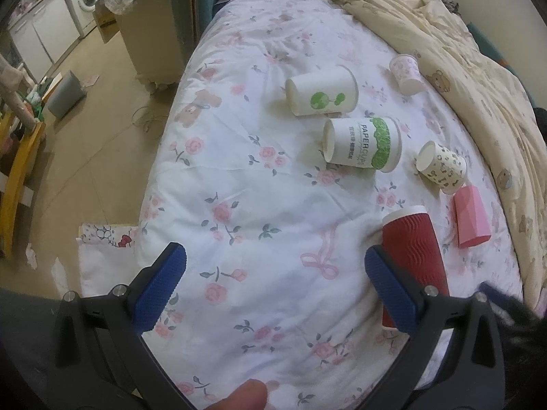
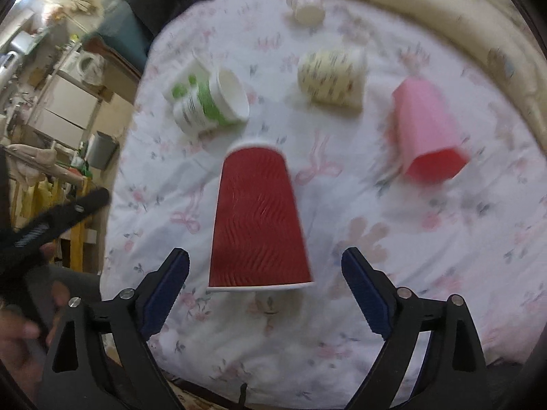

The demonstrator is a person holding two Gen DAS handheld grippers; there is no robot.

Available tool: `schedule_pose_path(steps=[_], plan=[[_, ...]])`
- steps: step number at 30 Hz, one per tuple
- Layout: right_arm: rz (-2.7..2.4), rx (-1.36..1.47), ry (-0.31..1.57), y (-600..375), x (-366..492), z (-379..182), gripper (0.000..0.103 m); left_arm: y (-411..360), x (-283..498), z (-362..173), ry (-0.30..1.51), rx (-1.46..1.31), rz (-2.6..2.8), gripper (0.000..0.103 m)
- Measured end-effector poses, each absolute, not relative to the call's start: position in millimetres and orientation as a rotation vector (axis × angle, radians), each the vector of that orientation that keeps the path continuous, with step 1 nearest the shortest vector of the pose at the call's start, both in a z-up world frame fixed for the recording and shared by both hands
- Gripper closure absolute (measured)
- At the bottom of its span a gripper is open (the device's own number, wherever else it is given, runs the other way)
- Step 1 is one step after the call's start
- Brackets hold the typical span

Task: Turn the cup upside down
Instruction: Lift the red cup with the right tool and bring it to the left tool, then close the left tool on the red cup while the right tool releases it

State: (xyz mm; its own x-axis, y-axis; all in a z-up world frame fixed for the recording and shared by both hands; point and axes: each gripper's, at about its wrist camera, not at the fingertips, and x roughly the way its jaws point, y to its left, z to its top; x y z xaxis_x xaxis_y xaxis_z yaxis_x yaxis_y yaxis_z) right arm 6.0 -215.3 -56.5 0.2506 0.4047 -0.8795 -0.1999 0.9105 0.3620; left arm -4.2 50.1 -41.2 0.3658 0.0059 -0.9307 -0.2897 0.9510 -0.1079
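**Mia:** Where is the cup we want?

**Ben:** The red cup [image 2: 258, 218] lies on its side on the flowery blanket [image 2: 342, 324]. Its wide mouth faces near, and its small white bottom faces far. It lies right in front of the right gripper [image 2: 265, 275].

**Mia:** Is the gripper holding it?

**Ben:** No. Its two blue fingers are spread wide, one on each side of the mouth, and not touching. The left gripper [image 1: 275, 278] is spread wide too, with nothing between its fingers. In that view the red cup [image 1: 415, 263] is just past its right finger.

**Mia:** What could go wrong?

**Ben:** The cup is round, so it could roll away if one finger bumps it first. The blanket is soft and bumpy, too. A cup set mouth down there might lean and tip over.

**Mia:** Could it get squished?

**Ben:** I think so. It looks like paper, and the open end is the soft end. A hard squeeze there could bend it.

**Mia:** What about the other cups?

**Ben:** The pink cup [image 2: 427, 133] is off to the right, and the green and white cup [image 2: 208, 102] is far and left. A big swing while turning might knock one. The picture is blurry, so I can't tell how close the fingers are.
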Motion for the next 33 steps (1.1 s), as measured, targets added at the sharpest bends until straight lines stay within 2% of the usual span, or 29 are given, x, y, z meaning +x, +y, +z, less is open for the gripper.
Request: schedule_pose_path(steps=[4, 15, 20, 22, 24, 33], plan=[[0.381, 0.181, 1.17, -238, 4, -41, 0.008, 38, -4, -42, 1.204, -0.256, 0.164, 0.0], [0.244, 0.326, 1.12, -287, 3, -42, 0.008, -15, 29, -46, 1.315, -0.249, 0.118, 0.001], [0.18, 0.37, 1.092, -308, 7, -39, 0.008, -46, 59, -66, 1.432, -0.31, 0.072, 0.008], [0.179, 0.412, 1.098, -315, 10, -41, 0.008, -54, 69, -78, 1.494, -0.349, 0.074, 0.021], [0.178, 0.447, 1.103, -320, 12, -42, 0.008, -60, 77, -90, 1.548, -0.397, 0.08, 0.026], [0.205, 0.46, 1.109, -317, 18, -42, 0.008, -77, 97, -124, 1.641, -0.415, 0.098, 0.026]])
